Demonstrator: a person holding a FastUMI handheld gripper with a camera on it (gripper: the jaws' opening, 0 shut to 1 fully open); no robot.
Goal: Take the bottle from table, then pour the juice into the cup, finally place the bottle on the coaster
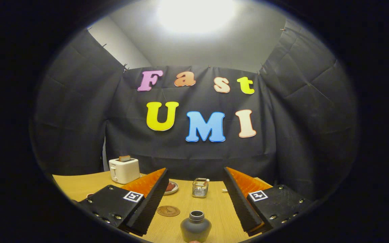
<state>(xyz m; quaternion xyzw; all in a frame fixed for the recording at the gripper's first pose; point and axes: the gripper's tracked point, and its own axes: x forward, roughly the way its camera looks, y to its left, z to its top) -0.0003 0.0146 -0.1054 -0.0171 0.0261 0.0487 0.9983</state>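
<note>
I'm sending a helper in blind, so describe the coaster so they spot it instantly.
Start at the wooden table. Between the open gripper fingers stands a dark bottle; just beyond it, beside one finger, lies the coaster. It is the flat brown disc.
</note>
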